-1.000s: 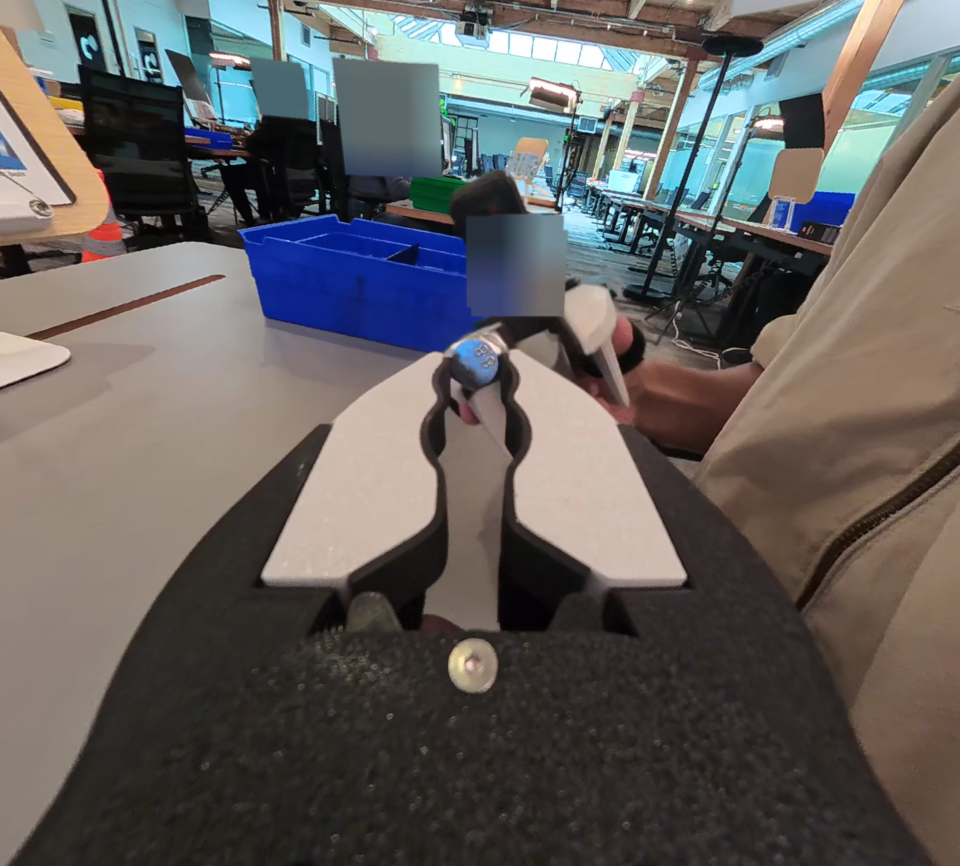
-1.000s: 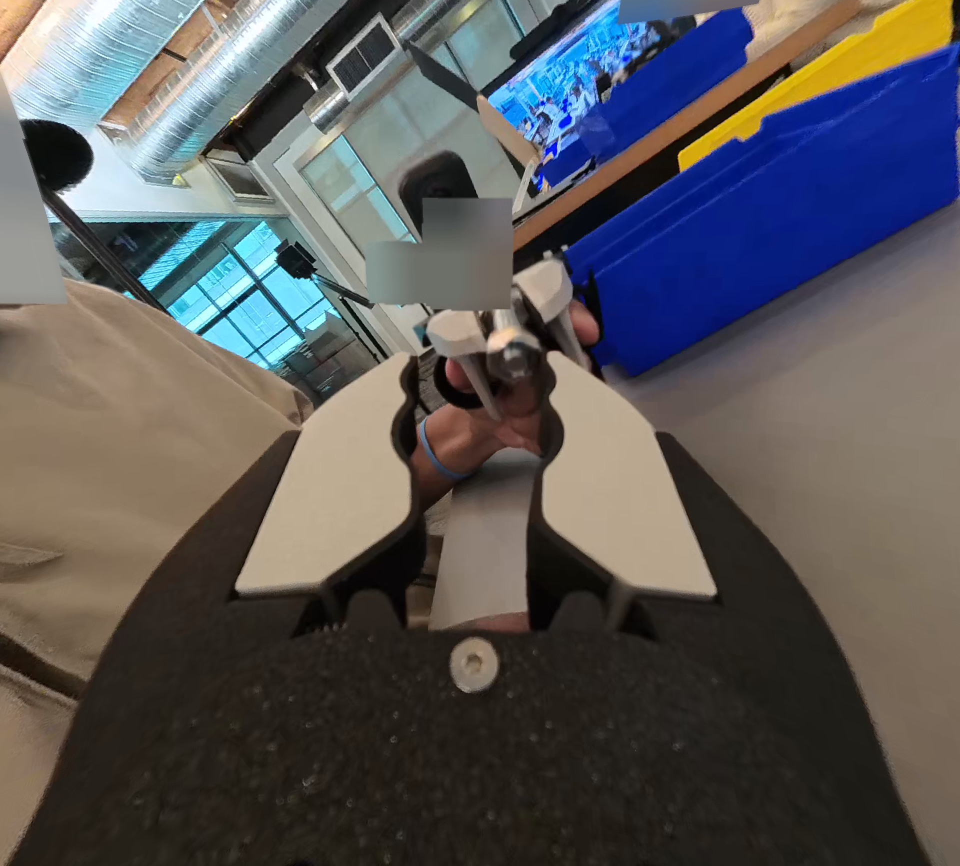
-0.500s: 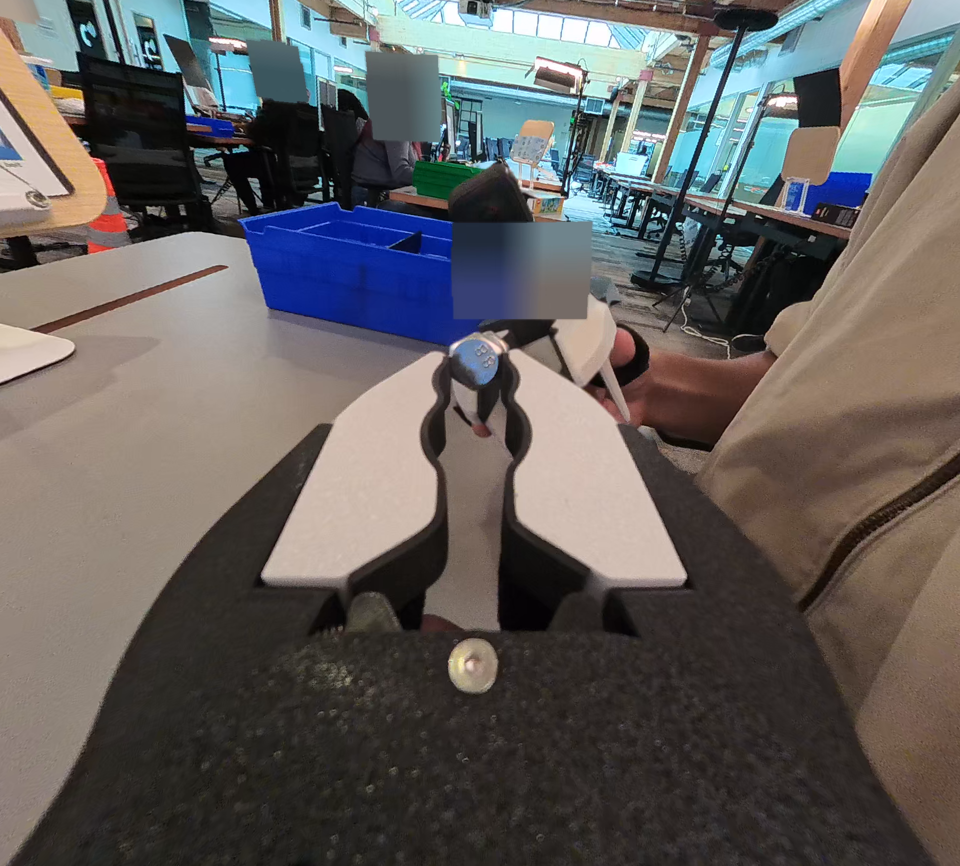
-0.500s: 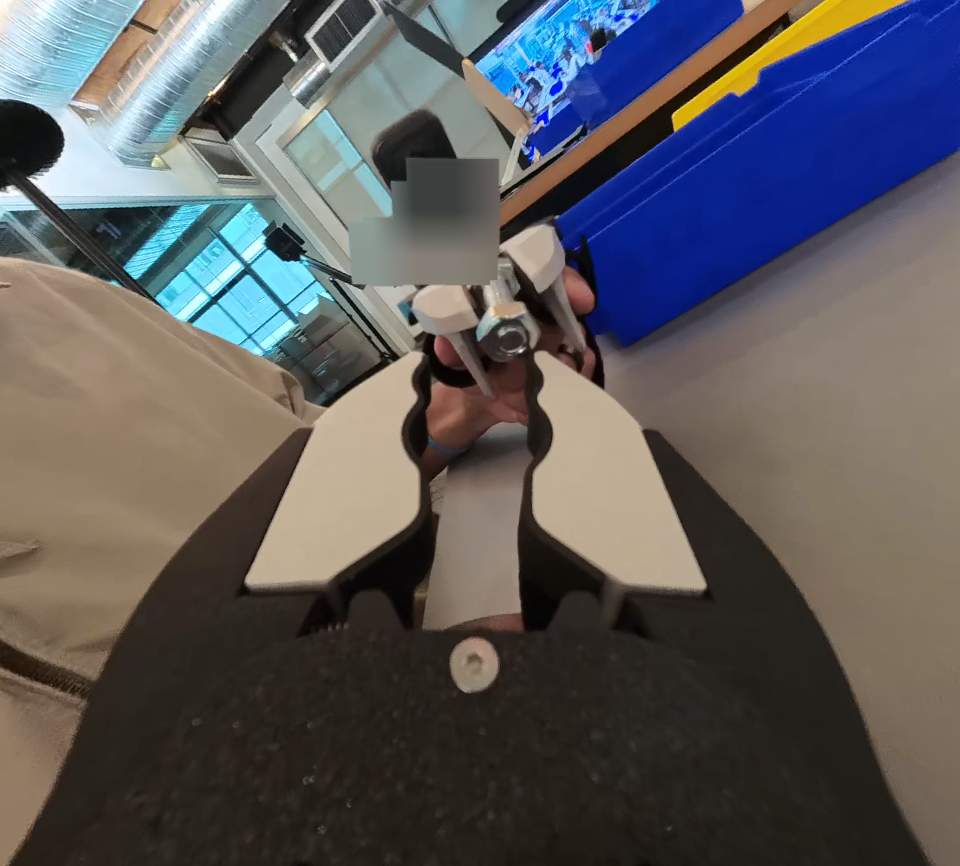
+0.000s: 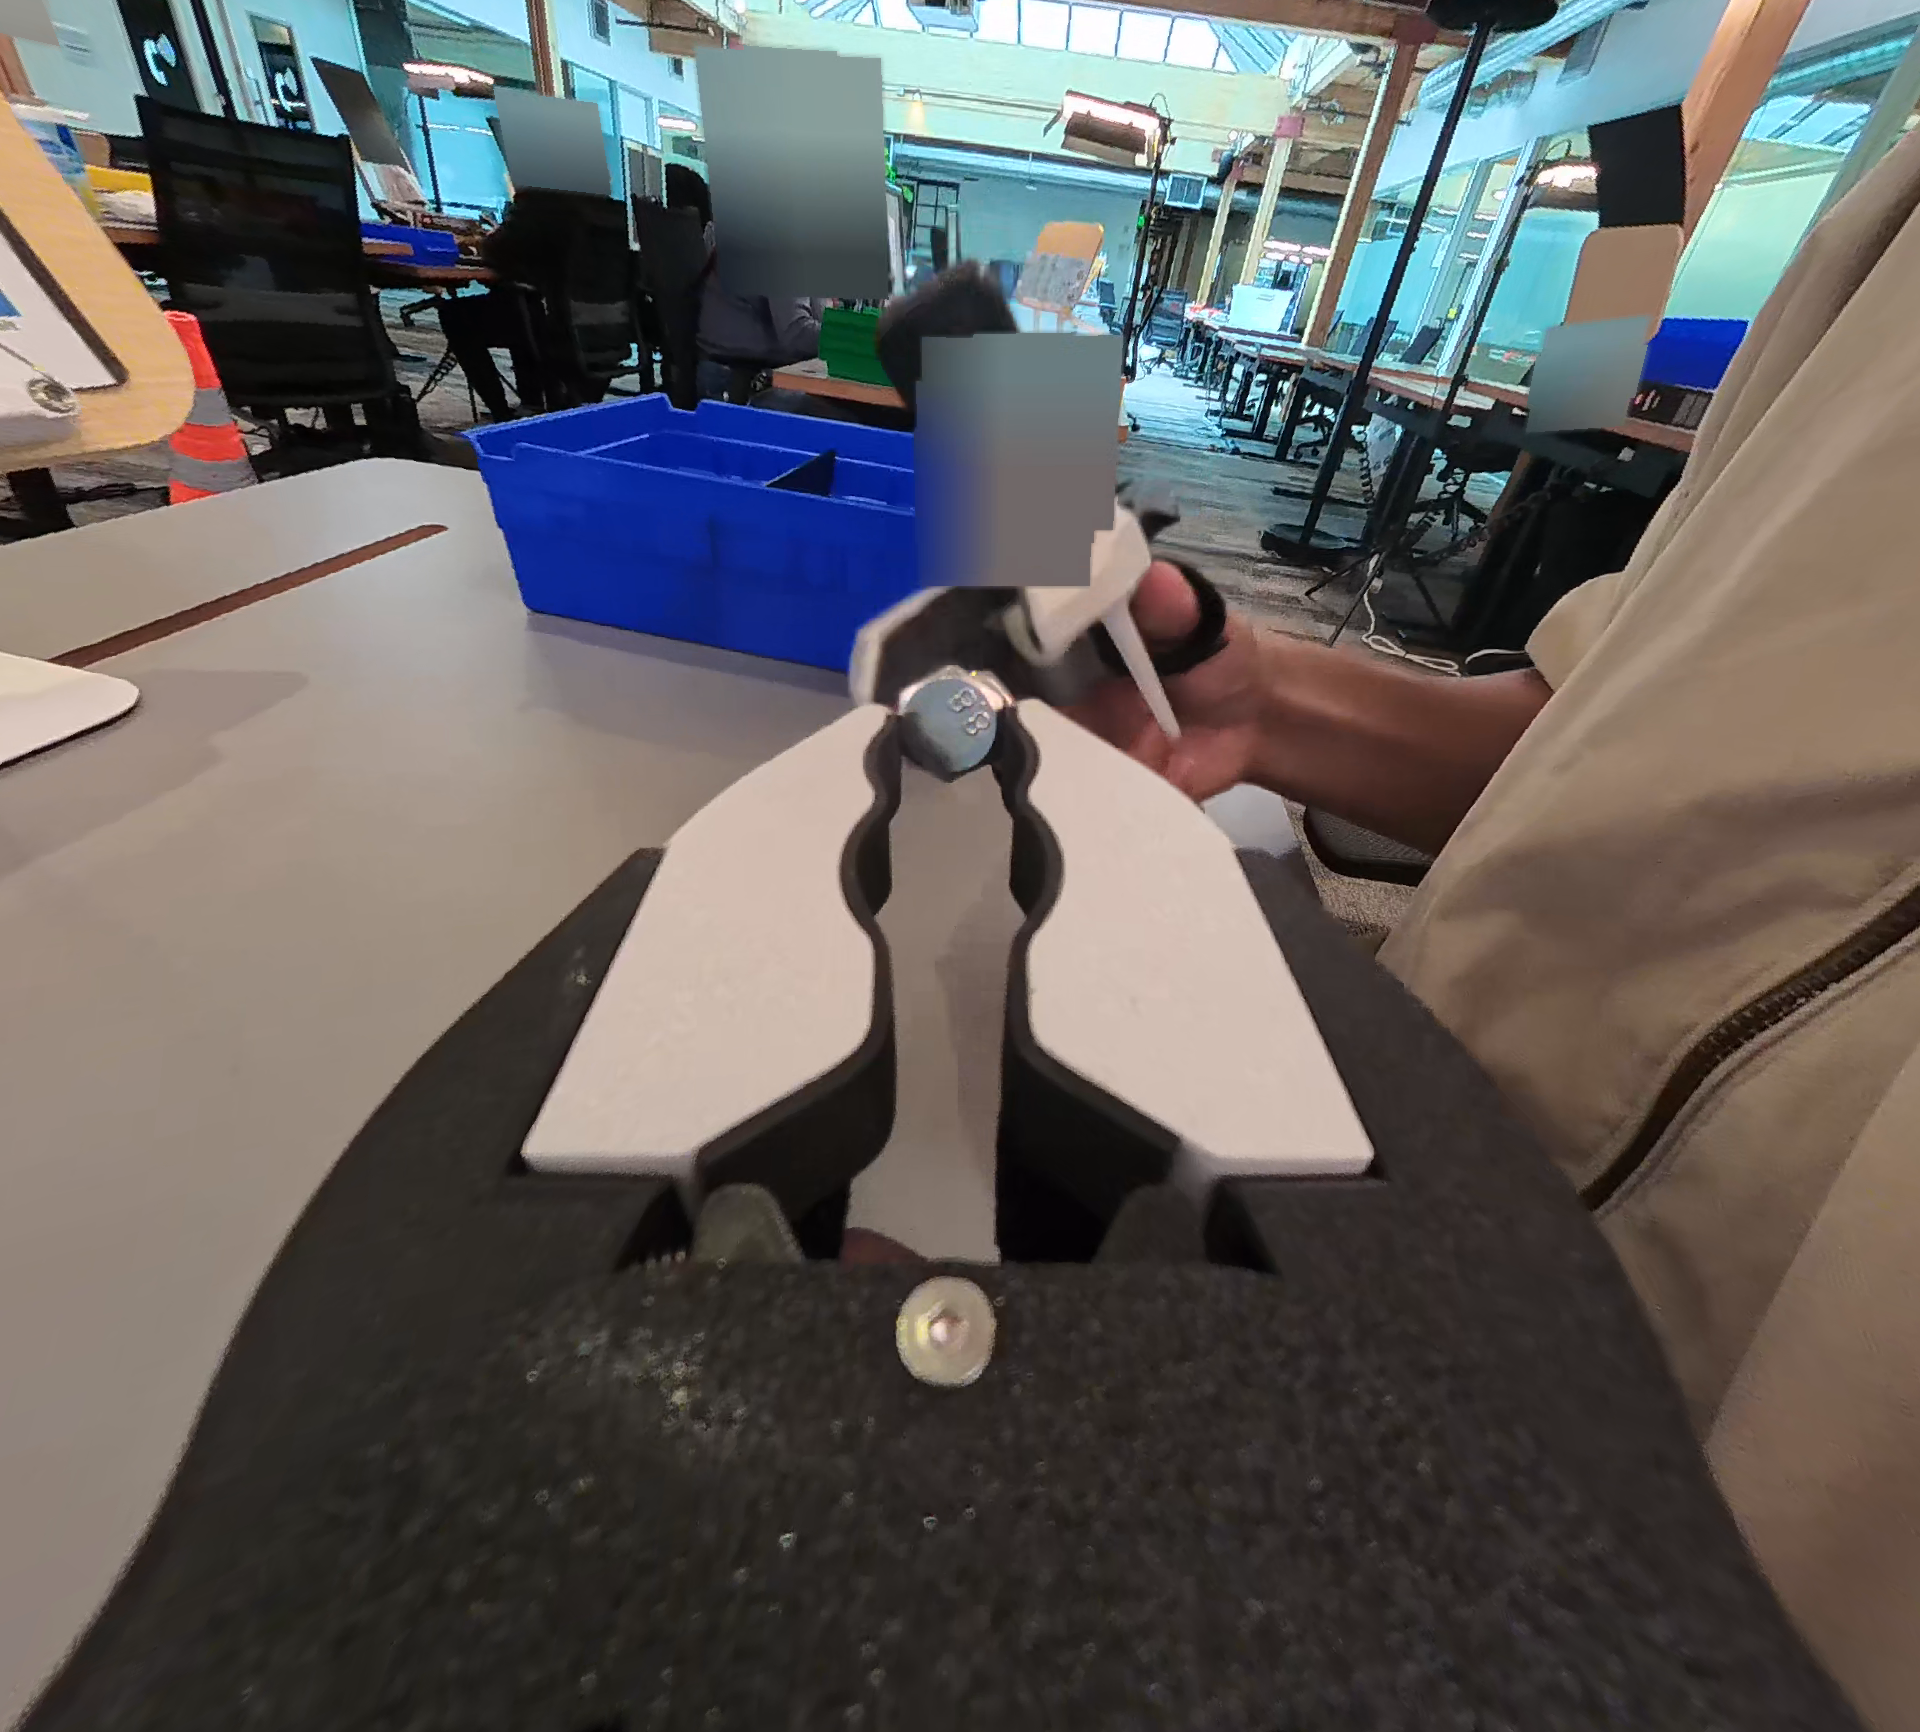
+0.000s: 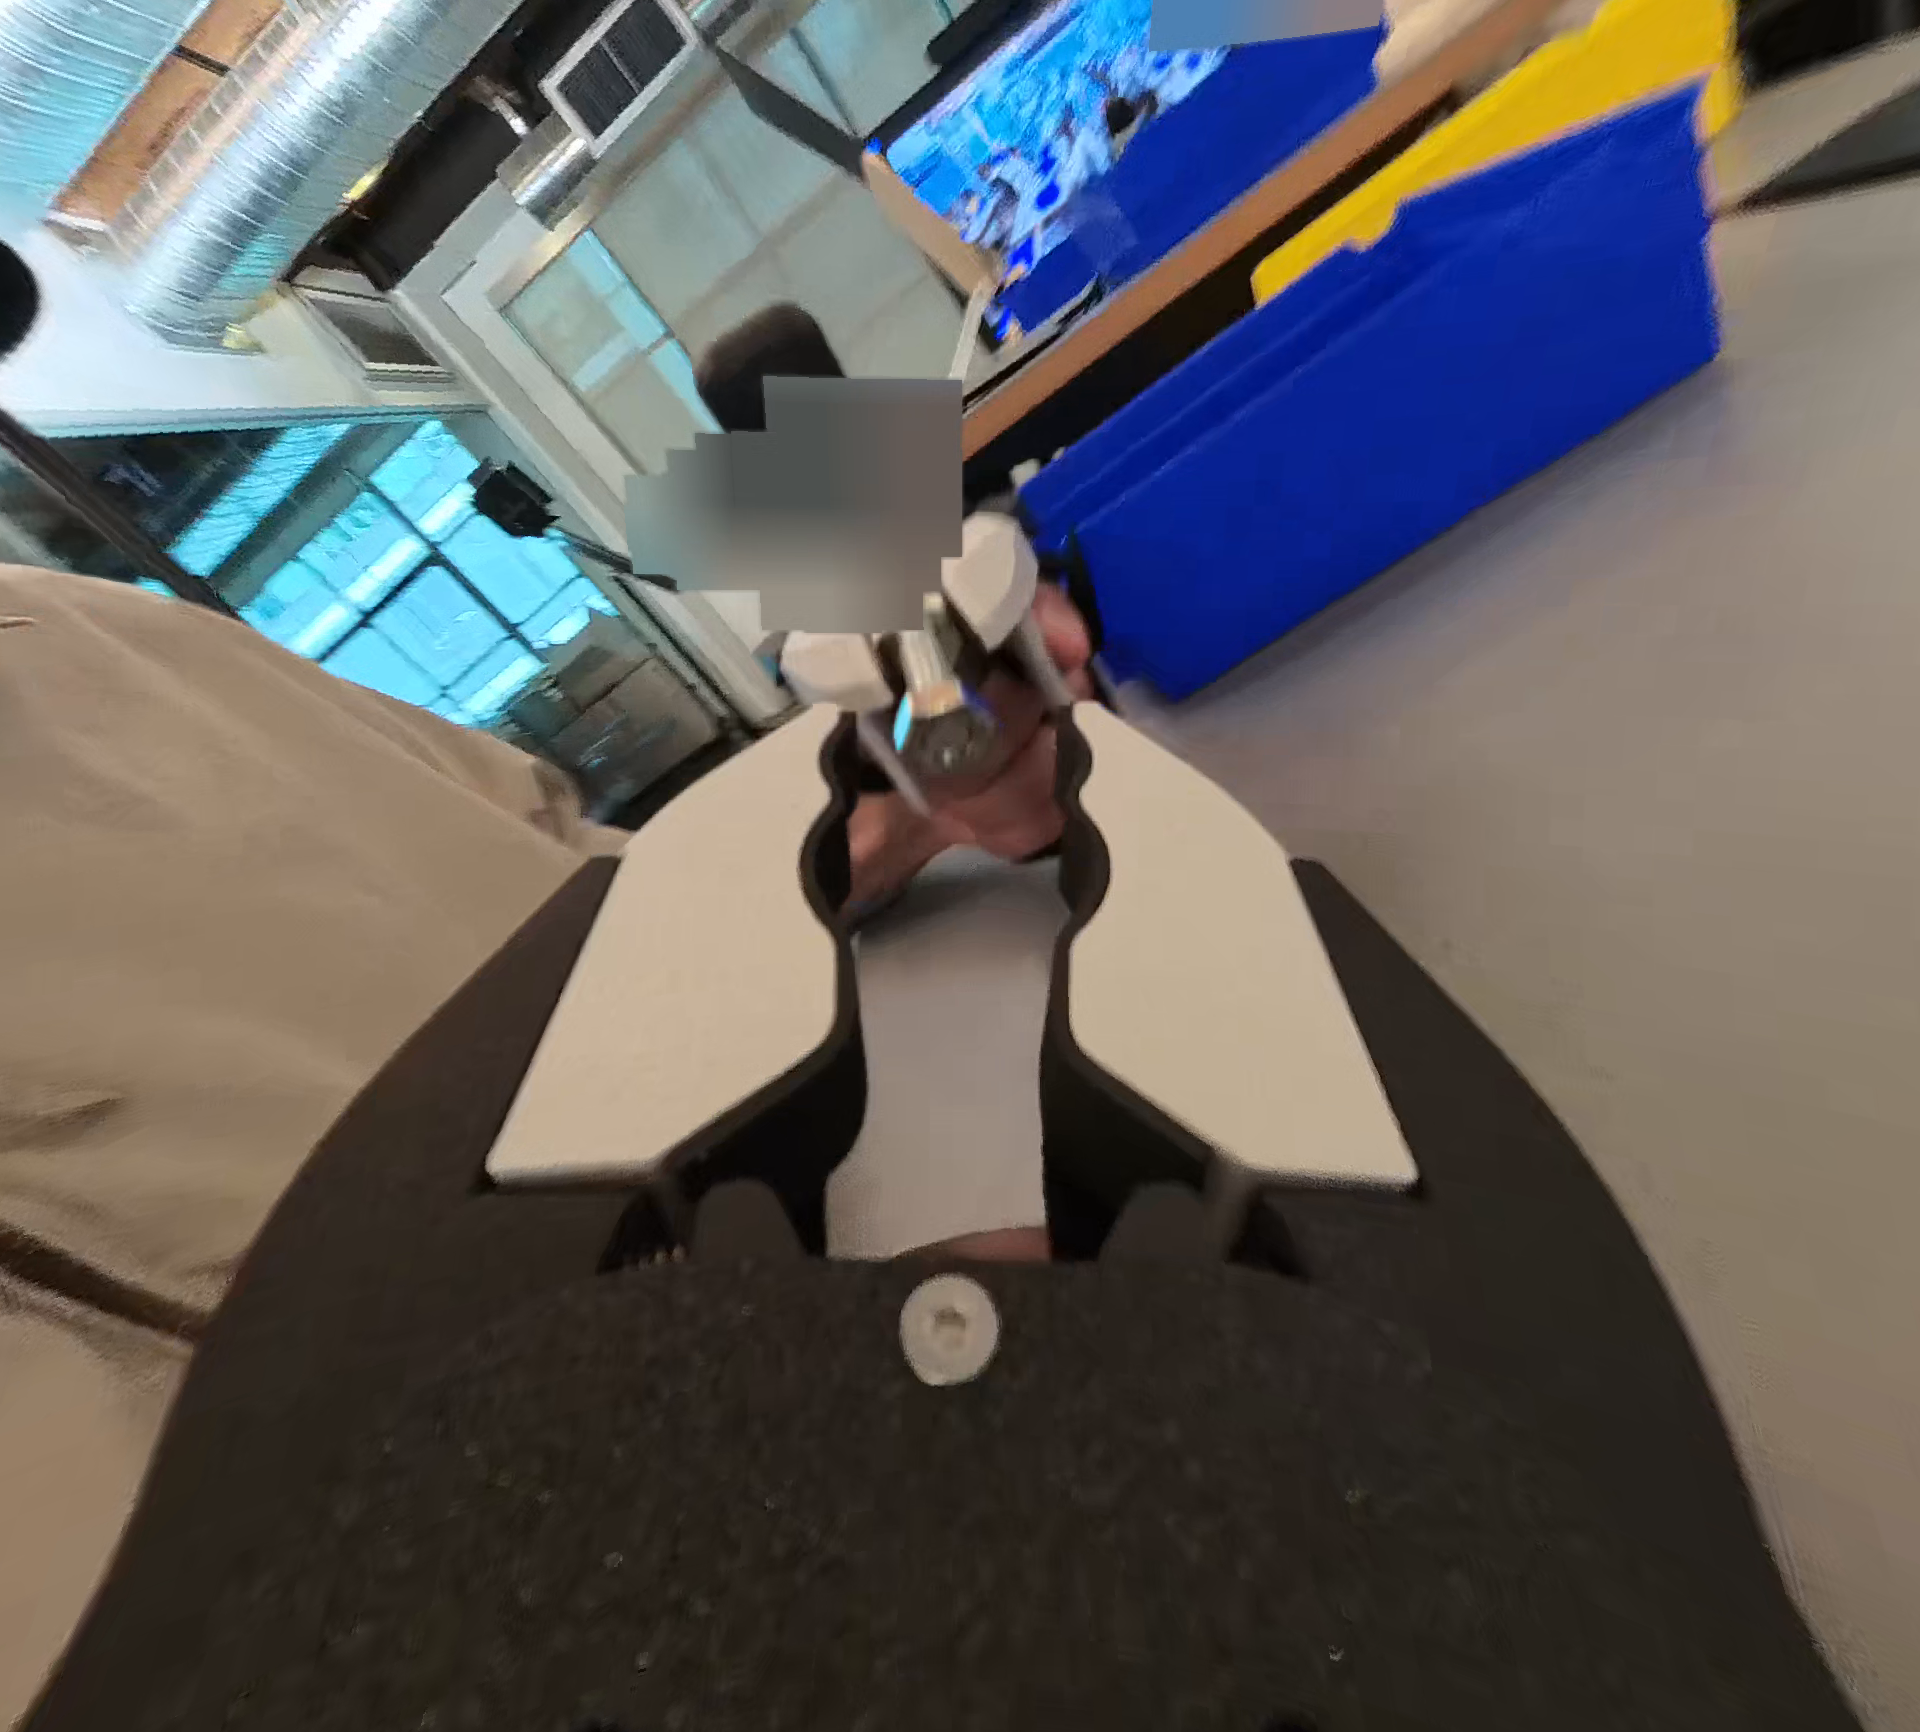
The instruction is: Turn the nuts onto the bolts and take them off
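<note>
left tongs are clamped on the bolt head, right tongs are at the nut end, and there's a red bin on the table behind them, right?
Nearly. The bin on the table is blue, not red, as the left wrist view shows. The rest holds: the left tongs are clamped on the bolt head, and in the right wrist view the right tongs are at the nut end.

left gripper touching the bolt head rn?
Touching. In the left wrist view the left gripper has both fingertips pressed against the sides of the bolt head, with no gap visible on either side.
</note>
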### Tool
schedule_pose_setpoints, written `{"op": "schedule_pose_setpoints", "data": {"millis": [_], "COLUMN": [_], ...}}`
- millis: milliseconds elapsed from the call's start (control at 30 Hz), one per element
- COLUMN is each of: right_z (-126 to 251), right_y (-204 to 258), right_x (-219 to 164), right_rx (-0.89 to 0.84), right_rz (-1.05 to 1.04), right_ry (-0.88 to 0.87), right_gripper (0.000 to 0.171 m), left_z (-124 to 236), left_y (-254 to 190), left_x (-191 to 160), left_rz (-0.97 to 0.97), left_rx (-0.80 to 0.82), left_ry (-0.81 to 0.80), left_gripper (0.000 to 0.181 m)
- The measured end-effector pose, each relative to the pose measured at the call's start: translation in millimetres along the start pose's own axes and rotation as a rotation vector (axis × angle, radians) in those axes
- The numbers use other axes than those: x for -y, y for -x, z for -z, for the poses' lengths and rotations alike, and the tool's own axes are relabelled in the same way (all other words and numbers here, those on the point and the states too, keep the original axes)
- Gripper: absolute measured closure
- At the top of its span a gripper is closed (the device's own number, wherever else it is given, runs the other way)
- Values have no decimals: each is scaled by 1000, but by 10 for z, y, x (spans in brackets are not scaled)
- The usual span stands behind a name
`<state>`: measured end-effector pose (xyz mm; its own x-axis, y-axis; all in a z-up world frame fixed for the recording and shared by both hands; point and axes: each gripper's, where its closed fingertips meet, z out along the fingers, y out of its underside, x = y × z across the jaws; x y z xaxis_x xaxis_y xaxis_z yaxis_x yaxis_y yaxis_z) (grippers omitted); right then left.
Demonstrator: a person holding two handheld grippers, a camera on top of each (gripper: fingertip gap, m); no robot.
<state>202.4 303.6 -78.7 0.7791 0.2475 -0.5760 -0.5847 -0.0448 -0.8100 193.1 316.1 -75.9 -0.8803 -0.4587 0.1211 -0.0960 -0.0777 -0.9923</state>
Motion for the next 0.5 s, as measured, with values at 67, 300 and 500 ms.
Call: {"op": "schedule_pose_setpoints", "data": {"millis": [67,300,500], "right_z": [-59,-106,-44], "right_y": [35,145,59], "right_x": [-170,10,-54], "right_rx": [49,59,28], "right_rz": [-68,16,-7], "right_ry": [43,-35,-4], "right_gripper": [133,134,132], "left_z": [6,-12,-1], "left_y": [0,-7,-13], "left_x": [22,-24,8], "left_rz": [9,0,6], "left_rx": [-7,-1,-10], "left_ry": [-12,12,-2], "left_gripper": [164,163,164]}}
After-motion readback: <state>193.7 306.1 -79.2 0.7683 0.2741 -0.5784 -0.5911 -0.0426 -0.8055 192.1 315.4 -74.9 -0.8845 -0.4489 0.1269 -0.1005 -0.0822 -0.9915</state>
